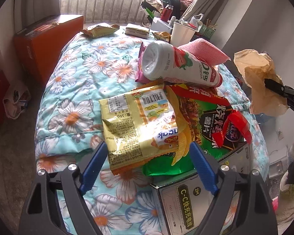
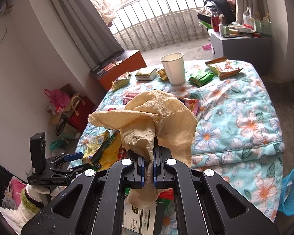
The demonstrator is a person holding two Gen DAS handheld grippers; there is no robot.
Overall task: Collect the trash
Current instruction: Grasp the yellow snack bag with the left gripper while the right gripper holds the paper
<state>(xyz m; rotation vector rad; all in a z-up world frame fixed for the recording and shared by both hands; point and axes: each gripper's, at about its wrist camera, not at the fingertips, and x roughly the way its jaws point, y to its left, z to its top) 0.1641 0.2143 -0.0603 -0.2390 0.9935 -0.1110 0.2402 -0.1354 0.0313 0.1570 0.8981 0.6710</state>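
Tan crumpled paper [image 2: 156,121] hung upright in my right gripper [image 2: 149,168], jaws clamped on it above the bed [image 2: 245,105]. My left gripper [image 1: 147,162] gaped around a yellow snack wrapper [image 1: 139,125].

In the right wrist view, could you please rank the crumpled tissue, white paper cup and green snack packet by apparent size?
1. Crumpled tissue, largest, though it is nearest the camera, clamped in the right gripper.
2. White paper cup.
3. Green snack packet.

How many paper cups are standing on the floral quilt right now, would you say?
1. The white paper cup stands upright at the quilt's far end, among snack packets; others may be hidden behind the crumpled paper.
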